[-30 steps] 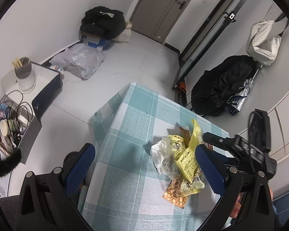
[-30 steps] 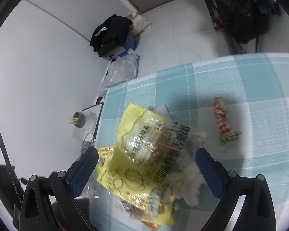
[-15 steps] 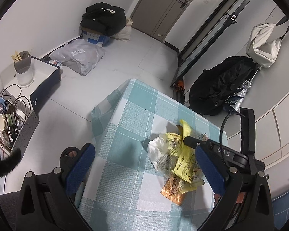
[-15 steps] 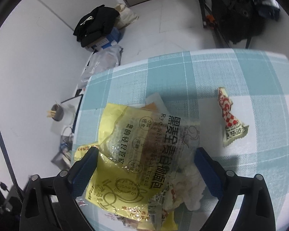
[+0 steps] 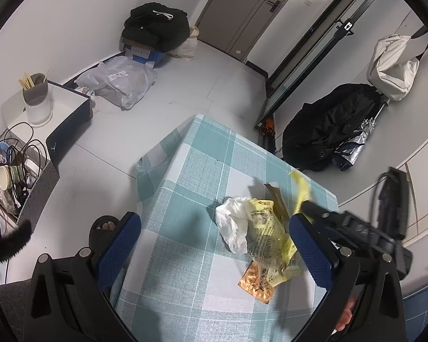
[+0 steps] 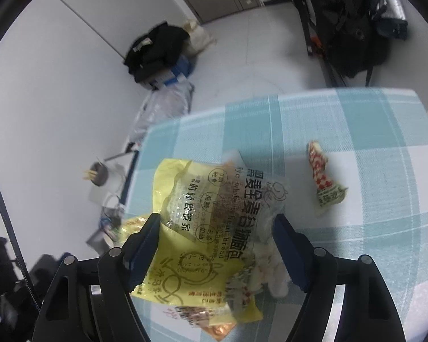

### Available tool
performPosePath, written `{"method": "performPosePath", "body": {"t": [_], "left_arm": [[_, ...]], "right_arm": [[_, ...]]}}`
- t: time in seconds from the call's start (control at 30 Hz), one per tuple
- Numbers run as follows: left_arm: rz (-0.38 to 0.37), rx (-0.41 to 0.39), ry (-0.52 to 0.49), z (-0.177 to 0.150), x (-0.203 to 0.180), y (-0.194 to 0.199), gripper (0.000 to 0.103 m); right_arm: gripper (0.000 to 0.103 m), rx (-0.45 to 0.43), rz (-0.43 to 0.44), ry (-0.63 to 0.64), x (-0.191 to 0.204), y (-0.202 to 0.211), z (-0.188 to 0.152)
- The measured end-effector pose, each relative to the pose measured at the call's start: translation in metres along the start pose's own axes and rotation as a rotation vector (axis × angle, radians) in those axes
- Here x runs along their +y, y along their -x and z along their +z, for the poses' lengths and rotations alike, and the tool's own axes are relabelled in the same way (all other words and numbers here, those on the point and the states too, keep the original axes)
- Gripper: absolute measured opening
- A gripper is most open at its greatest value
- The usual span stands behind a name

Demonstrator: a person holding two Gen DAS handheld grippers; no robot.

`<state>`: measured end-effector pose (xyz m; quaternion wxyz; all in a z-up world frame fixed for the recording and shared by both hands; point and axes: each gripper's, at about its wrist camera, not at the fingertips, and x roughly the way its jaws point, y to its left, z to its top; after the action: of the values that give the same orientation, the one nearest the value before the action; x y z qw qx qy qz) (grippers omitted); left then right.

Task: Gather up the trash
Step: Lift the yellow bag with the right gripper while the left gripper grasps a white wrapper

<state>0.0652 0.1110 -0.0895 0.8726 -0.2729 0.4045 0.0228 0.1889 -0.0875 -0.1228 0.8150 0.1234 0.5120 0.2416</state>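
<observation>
A heap of trash lies on the teal checked tablecloth (image 5: 185,256): a yellow bread wrapper (image 5: 268,228), a crumpled white tissue (image 5: 234,222) and an orange foil wrapper (image 5: 256,282). My left gripper (image 5: 214,253) is open above the table, empty. My right gripper (image 6: 216,245) straddles the yellow bread wrapper (image 6: 214,213), its jaws narrowed around it and beginning to grip. Its black body shows in the left wrist view (image 5: 351,228). A red-checked wrapper (image 6: 322,179) lies apart on the cloth to the right.
The table corner (image 5: 197,119) is ahead, floor beyond. A grey plastic bag (image 5: 119,82), black clothes on a box (image 5: 154,28), a shelf with a cup (image 5: 37,102) and cables stand left. A black bag (image 5: 328,131) leans right.
My right gripper has narrowed its jaws around the yellow wrapper, which now stands higher in its view. The left gripper stayed open, shifting slightly.
</observation>
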Motion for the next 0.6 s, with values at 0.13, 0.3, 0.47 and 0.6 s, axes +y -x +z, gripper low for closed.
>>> {"method": "performPosePath", "body": {"t": [0.13,0.3,0.47,0.6], "left_arm": [[0.006,0.000,-0.014,-0.004,-0.003,0.001,0.102],[0.023,-0.008,-0.036,-0.009,-0.008,0.002,0.102],[0.062,-0.047,-0.075,-0.013,-0.015,0.007,0.102],[0.082,-0.099,-0.099,-0.014,-0.020,0.017,0.102]], "right_arm": [[0.078,-0.076,0.032,0.016,0.001,0.023,0.000],[0.078,-0.153,0.090,0.037,-0.004,0.053,-0.007],[0.078,-0.216,0.135,0.036,-0.013,0.079,-0.018],[0.078,-0.257,0.117,0.048,-0.021,0.101,-0.026]]}}
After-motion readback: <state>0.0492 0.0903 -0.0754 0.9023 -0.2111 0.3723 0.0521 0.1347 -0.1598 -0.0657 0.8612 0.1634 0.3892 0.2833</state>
